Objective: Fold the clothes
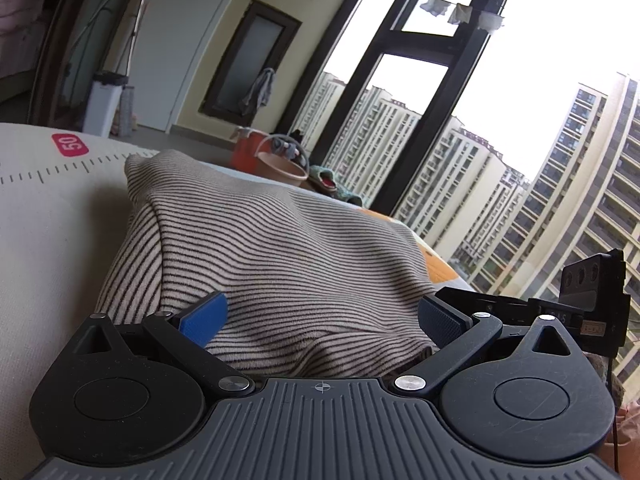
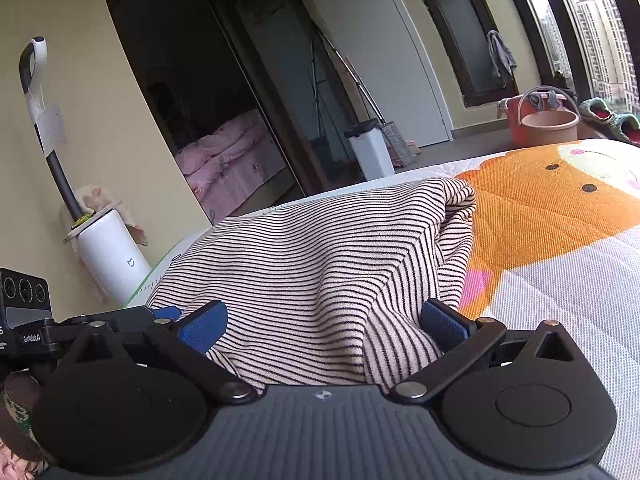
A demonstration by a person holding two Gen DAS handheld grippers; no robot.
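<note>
Shirt bunched on mat, 12 o'clock of both grippers | left gripper wide, cloth between pads | right gripper wide likewise | advice: pinch hem together, lift evenly, fold toward 12.

The striped garment bulges up between both grippers' spread jaws, blocking forward travel. Bare mat lies open to its right.
</note>
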